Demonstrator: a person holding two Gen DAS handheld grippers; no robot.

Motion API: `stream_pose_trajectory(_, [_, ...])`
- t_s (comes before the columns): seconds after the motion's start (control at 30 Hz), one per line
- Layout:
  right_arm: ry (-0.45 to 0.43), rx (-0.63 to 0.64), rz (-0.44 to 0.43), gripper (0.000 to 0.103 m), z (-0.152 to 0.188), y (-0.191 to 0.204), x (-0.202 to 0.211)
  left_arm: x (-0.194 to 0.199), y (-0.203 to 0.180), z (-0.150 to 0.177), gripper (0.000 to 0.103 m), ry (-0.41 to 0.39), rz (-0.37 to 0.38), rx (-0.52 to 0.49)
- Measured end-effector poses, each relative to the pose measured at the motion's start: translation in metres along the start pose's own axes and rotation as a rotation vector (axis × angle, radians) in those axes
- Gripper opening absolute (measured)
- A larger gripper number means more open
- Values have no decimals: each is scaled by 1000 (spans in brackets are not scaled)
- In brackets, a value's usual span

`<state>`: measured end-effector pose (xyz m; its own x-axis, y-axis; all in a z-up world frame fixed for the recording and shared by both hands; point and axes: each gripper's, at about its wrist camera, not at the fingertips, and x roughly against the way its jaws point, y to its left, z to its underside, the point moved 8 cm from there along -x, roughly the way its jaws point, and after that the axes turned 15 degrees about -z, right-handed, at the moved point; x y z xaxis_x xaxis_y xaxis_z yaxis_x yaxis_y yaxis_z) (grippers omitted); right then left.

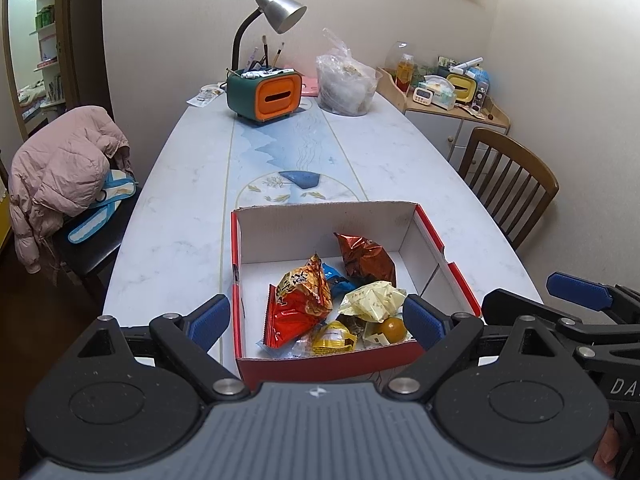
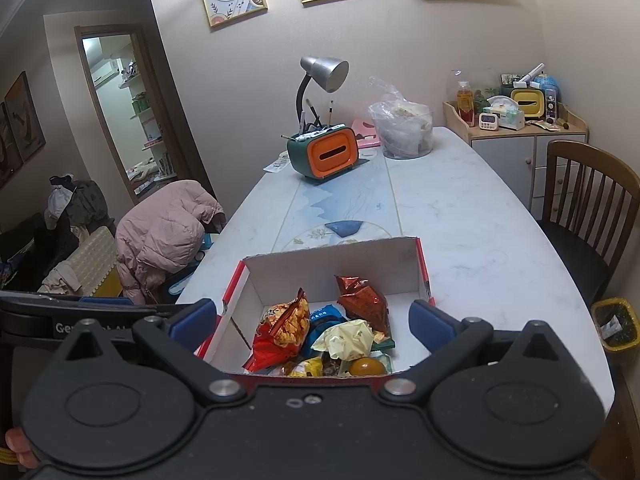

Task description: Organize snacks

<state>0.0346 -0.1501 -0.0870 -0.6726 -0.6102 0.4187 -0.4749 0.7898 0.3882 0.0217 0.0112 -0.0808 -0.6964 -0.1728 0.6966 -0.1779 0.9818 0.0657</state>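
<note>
Looks like I'm basically at the end of sorting: the table (image 1: 168, 208) near me is bare of loose snacks, and the red box (image 1: 430, 232) at the near edge holds the snack packets (image 1: 300, 300), piled toward its near side. Left gripper (image 1: 316, 320) and right gripper (image 2: 314, 318) both hang wide and empty, so next I'd just check for strays.

A green and orange box-shaped desk organiser (image 1: 264, 98) holding brushes is set at the far end of the pale marbled table (image 1: 176, 220), with a silver gooseneck lamp (image 1: 276, 10) rising behind it. A clear plastic bag (image 1: 346, 78) is placed just beside the organiser. A pink padded jacket (image 2: 168, 232) is draped over a chair at the table's left, and a brown slatted wooden chair (image 2: 588, 204) is seen at its right.
</note>
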Motion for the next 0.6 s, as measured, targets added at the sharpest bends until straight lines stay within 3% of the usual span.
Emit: stream_pose_trajectory(0.6, [-20,-22,46,103,-3,-7,5,9,-2,-1,94,-26,7,-4])
